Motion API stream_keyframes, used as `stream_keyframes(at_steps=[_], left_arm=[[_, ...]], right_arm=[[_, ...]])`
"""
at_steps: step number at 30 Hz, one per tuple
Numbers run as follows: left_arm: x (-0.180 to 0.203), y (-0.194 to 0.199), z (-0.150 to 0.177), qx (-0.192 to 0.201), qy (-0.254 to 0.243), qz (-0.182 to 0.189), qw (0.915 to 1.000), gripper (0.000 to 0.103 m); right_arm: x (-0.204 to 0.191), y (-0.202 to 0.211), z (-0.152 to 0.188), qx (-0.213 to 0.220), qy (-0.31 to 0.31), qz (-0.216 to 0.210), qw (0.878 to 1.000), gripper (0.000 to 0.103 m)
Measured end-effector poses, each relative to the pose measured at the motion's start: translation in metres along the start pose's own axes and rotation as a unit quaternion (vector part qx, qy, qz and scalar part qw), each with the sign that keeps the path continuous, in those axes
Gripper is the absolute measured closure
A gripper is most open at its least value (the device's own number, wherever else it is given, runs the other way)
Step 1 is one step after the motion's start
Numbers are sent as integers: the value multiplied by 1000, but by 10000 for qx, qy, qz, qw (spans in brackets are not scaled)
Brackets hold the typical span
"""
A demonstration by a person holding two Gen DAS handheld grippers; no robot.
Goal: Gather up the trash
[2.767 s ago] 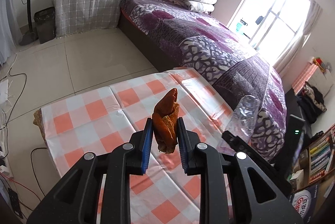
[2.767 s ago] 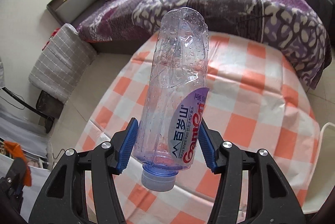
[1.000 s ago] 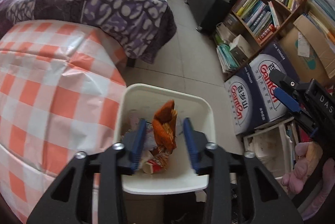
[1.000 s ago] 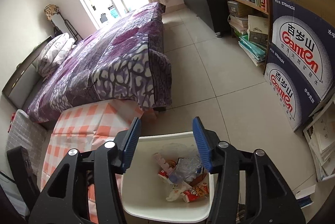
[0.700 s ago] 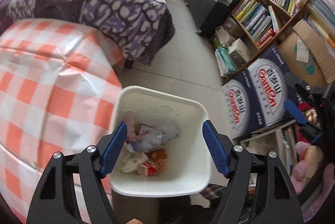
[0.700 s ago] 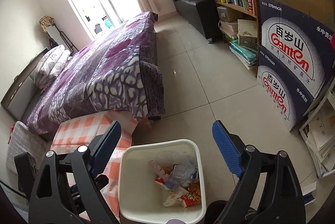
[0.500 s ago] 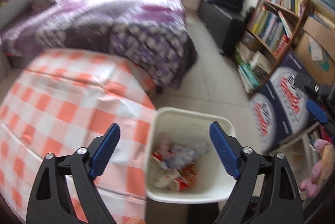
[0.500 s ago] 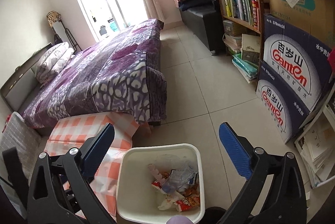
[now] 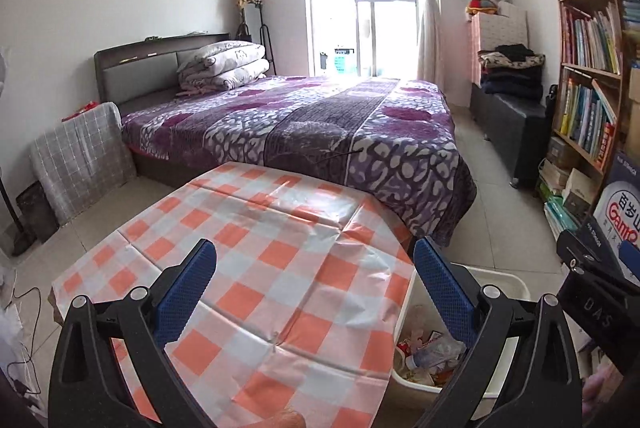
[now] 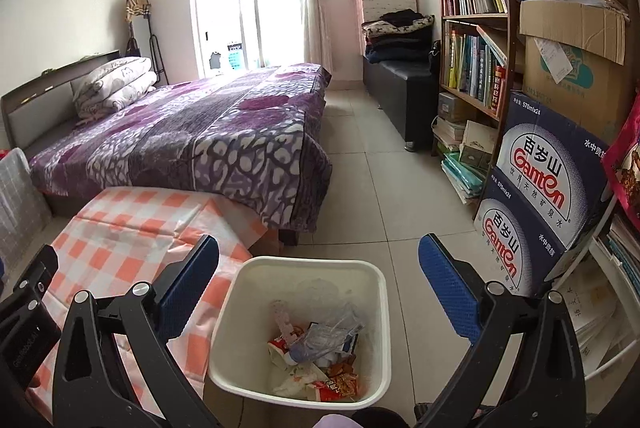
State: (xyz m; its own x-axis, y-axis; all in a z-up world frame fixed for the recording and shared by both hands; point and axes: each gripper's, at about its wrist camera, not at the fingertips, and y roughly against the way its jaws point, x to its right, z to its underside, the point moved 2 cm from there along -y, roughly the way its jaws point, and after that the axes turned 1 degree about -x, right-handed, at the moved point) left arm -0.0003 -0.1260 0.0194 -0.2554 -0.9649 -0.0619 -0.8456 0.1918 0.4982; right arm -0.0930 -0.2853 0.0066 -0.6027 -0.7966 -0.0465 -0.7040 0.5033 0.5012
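The white trash bin [image 10: 308, 262] stands on the floor beside the table with the orange-and-white checked cloth [image 10: 120, 228]. Inside it lie a crushed clear water bottle [image 10: 320, 338], an orange snack wrapper [image 10: 340, 384] and other scraps. My right gripper [image 10: 319, 244] hangs open over the bin with nothing between its fingers. My left gripper [image 9: 314, 248] is above the checked table [image 9: 260, 268]; its jaws are opening and nothing is between them. In the left wrist view the bin [image 9: 500, 276] sits at the lower right, partly hidden behind a finger.
A bed with a purple cover [image 9: 320, 124] lies beyond the table. On the right are a bookshelf [image 10: 472, 28], stacked blue water cartons [image 10: 540, 196] and a black bench with folded clothes [image 10: 400, 76]. Tiled floor [image 10: 380, 188] runs between bed and shelf.
Both grippers opened wide; the orange wrapper and the bottle left them and now lie in the bin. The left gripper swung up and over the table; the right drew back from the bin.
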Motion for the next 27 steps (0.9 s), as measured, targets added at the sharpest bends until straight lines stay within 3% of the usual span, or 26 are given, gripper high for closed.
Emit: stream_keyframes(at_steps=[14, 27], left_arm=[[-18, -4, 9, -117, 15, -91, 9999, 7], [-16, -10, 11, -206, 80, -85, 9997, 7]], right_arm=[[-29, 7, 15, 239, 299, -129, 9992, 7], [-29, 1, 17, 84, 261, -240, 9993, 7]])
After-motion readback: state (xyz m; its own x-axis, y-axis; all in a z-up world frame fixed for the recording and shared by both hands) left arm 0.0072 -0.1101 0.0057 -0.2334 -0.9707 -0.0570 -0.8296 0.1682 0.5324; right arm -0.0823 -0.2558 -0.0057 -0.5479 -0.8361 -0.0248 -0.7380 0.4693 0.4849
